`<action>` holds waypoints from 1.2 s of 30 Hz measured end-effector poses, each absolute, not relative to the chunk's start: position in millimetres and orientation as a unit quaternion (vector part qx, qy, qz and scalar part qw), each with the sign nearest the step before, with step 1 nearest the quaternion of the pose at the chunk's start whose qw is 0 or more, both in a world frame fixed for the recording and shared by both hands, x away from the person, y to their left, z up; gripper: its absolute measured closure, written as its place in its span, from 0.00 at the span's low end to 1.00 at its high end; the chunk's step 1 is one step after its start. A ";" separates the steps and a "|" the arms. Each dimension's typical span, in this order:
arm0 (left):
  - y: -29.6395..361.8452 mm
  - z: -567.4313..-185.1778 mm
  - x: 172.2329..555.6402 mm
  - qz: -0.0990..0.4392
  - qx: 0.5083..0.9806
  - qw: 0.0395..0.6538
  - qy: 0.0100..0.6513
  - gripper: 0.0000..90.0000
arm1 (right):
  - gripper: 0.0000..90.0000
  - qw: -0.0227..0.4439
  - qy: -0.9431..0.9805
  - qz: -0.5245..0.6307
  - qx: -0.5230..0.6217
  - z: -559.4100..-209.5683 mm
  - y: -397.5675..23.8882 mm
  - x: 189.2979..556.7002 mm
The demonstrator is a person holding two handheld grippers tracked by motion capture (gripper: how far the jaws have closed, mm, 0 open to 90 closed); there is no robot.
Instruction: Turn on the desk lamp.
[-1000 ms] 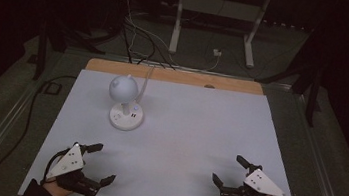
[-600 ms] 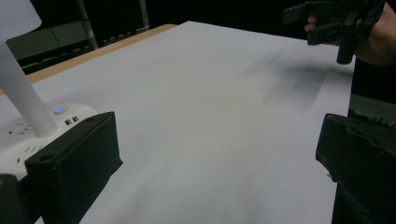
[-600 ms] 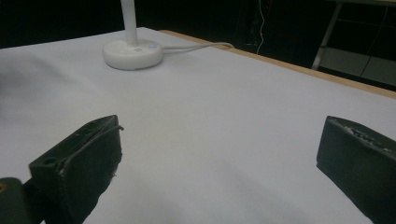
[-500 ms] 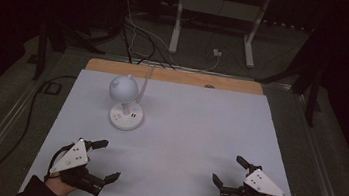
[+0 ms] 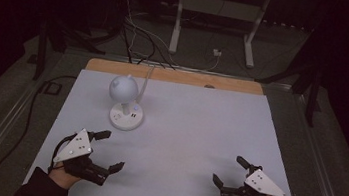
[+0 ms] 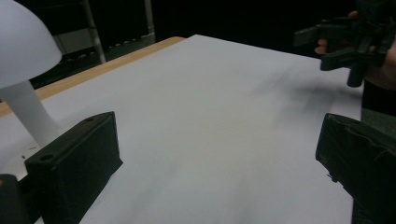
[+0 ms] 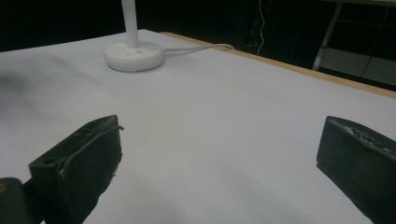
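My left gripper (image 5: 107, 149) sits low over the near left part of the counter (image 5: 198, 131), jaws spread wide with nothing between them. It is just on the near side of the lamp (image 5: 125, 103), slightly to the lamp's left, and apart from it. In the left gripper view the lamp's white domed shade (image 6: 21, 42) and stem rise at the upper left, just past my left-hand jaw, and bare white counter lies between the jaws.

My right gripper (image 5: 230, 172) rests over the near right part of the counter, well apart from the lamp and to its right. Its jaws also stand wide apart and hold nothing. In the right gripper view the lamp's round white base (image 7: 134, 55) stands far ahead at the upper left, with a white cable (image 7: 196, 46) running from it toward the far wooden edge of the counter.

The lamp stands upright on the counter's left half, toward the far side. Beyond it, cables lie on the dark floor (image 5: 139, 38), and a white metal frame (image 5: 218, 12) stands farther back.
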State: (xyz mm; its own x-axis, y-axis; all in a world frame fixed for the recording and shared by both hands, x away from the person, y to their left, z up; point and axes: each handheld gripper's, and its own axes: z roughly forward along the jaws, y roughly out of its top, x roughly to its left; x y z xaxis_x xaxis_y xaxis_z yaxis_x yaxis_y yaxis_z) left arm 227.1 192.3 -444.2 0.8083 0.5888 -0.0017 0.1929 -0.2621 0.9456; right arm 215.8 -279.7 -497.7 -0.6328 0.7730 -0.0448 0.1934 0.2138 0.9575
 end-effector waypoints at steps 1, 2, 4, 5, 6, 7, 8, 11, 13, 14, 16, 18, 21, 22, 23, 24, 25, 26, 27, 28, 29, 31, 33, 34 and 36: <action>192.3 -444.2 227.1 0.179 0.774 0.552 0.253 0.00 | 0.00 0.273 0.730 0.532 0.331 -497.9 -279.7 215.8; 191.9 -443.6 228.4 0.181 0.774 0.551 0.255 0.00 | 0.00 0.273 0.731 0.531 0.331 -497.9 -279.7 215.7; 191.7 -442.4 231.1 0.186 0.773 0.549 0.258 0.00 | 0.00 0.273 0.730 0.532 0.330 -497.7 -279.9 215.8; 191.5 -442.0 232.6 0.187 0.772 0.549 0.261 0.00 | 0.00 0.272 0.730 0.532 0.331 -497.7 -280.1 215.9; 191.2 -441.5 234.1 0.188 0.771 0.548 0.266 0.00 | 0.00 0.272 0.730 0.532 0.332 -497.8 -280.1 215.8; 191.0 -441.1 235.5 0.189 0.770 0.547 0.268 0.00 | 0.00 0.272 0.731 0.532 0.331 -497.9 -279.9 215.7; 190.0 -440.3 238.2 0.194 0.769 0.544 0.273 0.00 | 0.00 0.272 0.731 0.532 0.330 -497.9 -279.7 215.6; 188.1 -438.1 243.4 0.199 0.766 0.543 0.279 0.00 | 0.00 0.271 0.730 0.533 0.330 -497.8 -279.8 215.8; 186.6 -436.7 247.2 0.203 0.765 0.542 0.284 0.00 | 0.00 0.270 0.731 0.532 0.331 -498.1 -279.7 215.6; 185.8 -436.2 249.0 0.206 0.763 0.541 0.287 0.00 | 0.00 0.271 0.731 0.532 0.330 -497.9 -279.6 215.6; 184.7 -435.5 253.1 0.211 0.761 0.538 0.295 0.00 | 0.00 0.272 0.730 0.533 0.330 -497.6 -279.8 215.7; 183.8 -435.3 255.2 0.211 0.758 0.537 0.302 0.00 | 0.00 0.271 0.731 0.532 0.331 -498.0 -280.1 215.6; 180.1 -436.6 262.0 0.221 0.755 0.533 0.314 0.00 | 0.00 0.272 0.730 0.532 0.331 -497.8 -280.2 215.7; 179.4 -437.5 263.4 0.224 0.754 0.532 0.314 0.00 | 0.00 0.271 0.729 0.533 0.332 -497.6 -280.5 215.7; 178.4 -438.4 264.9 0.224 0.753 0.531 0.316 0.00 | 0.00 0.271 0.728 0.534 0.334 -497.6 -280.7 215.6; 177.4 -439.1 266.5 0.227 0.753 0.528 0.321 0.00 | 0.00 0.270 0.728 0.534 0.334 -497.7 -280.9 215.5; 176.9 -439.4 268.1 0.228 0.752 0.527 0.323 0.00 | 0.00 0.270 0.728 0.533 0.334 -497.8 -280.8 215.5; 176.9 -439.4 268.1 0.228 0.752 0.527 0.323 0.00 | 0.00 0.270 0.729 0.533 0.334 -497.8 -280.9 215.5; 175.9 -439.5 271.5 0.233 0.750 0.525 0.330 0.00 | 0.00 0.270 0.729 0.534 0.334 -497.8 -280.9 215.7; 175.5 -439.4 272.9 0.236 0.746 0.524 0.335 0.00 | 0.00 0.270 0.729 0.534 0.334 -497.9 -280.9 215.8; 175.3 -439.2 274.4 0.238 0.744 0.525 0.338 0.00 | 0.00 0.269 0.729 0.534 0.335 -498.0 -280.8 215.7; 174.6 -439.0 277.1 0.241 0.742 0.522 0.344 0.00 | 0.00 0.269 0.730 0.533 0.334 -498.0 -280.5 215.5; 174.2 -439.1 278.6 0.244 0.742 0.521 0.346 0.00 | 0.00 0.270 0.730 0.533 0.333 -497.9 -280.5 215.6; 173.2 -439.6 281.2 0.244 0.740 0.520 0.351 0.00 | 0.00 0.268 0.729 0.534 0.334 -498.0 -280.7 215.8; 172.1 -440.6 283.8 0.246 0.740 0.516 0.354 0.00 | 0.00 0.268 0.729 0.534 0.335 -498.5 -280.8 216.0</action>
